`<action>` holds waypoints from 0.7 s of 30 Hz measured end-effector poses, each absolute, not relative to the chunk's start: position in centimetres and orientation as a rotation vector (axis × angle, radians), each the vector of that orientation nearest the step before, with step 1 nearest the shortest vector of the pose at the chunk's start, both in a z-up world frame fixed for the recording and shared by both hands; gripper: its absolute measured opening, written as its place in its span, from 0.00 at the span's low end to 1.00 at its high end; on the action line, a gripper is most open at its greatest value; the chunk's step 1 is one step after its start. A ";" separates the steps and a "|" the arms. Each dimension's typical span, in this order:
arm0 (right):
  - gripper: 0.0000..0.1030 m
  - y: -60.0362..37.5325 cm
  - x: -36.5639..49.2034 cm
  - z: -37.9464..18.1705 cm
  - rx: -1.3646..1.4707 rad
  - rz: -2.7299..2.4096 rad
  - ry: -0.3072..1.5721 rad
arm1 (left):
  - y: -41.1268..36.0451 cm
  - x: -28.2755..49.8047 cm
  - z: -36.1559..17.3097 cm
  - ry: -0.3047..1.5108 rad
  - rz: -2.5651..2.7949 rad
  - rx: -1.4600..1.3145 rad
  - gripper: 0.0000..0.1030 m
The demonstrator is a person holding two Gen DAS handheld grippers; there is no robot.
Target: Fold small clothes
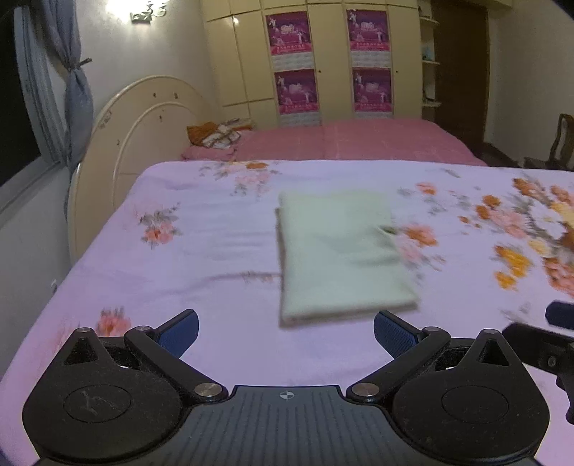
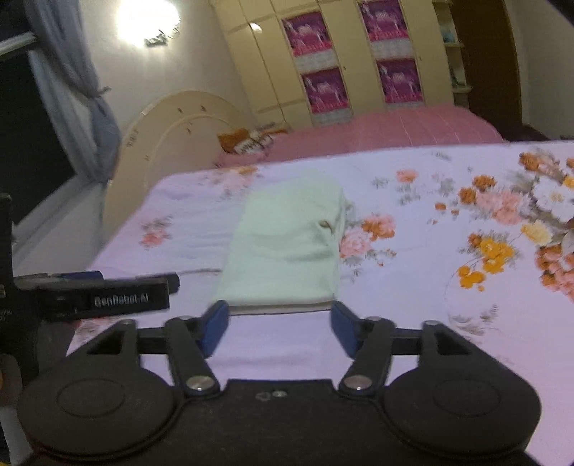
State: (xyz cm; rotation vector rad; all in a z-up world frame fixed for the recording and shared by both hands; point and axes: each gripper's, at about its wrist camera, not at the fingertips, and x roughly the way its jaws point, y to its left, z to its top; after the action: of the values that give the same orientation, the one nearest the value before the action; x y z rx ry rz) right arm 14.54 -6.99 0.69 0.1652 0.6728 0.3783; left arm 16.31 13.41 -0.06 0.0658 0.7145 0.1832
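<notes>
Cloth: a small pale green cloth is folded into a neat rectangle. It lies flat on the flowered bed sheet. Its edges look mostly straight, and one little dark crease shows on its right side. The picture is a bit blurry, so I cannot tell what kind of clothing it is.

Where the cloth is: near the middle of the sheet, with the big orange and pink flowers to its right and a small pink flower to its left. The near edge of the cloth looks a bit thicker, like layers stacked up.

Left tool: the left tool has its two blue pads spread wide apart. Nothing is between them. It sits in front of the near edge of the cloth and does not touch it.

Right tool: the right tool also has its pads apart, with nothing pinched. The near edge of the cloth shows just past the tips. I cannot tell if the tips touch it.

Other tool seen: in the right wrist view, the side of the left tool shows to the left of the cloth, with white letters on it.

Behind the sheet: a pink bed, a cream headboard and a tall wardrobe with pink posters.
</notes>
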 end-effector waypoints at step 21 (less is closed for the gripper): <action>0.99 -10.6 -0.3 8.2 0.014 0.239 0.449 | 9.9 -0.6 5.9 0.642 0.219 -0.030 1.00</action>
State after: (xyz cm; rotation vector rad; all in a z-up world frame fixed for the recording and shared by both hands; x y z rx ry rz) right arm -0.25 -10.63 8.17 0.0137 0.4489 0.2393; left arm -0.60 9.92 5.93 -0.0303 0.6419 0.2185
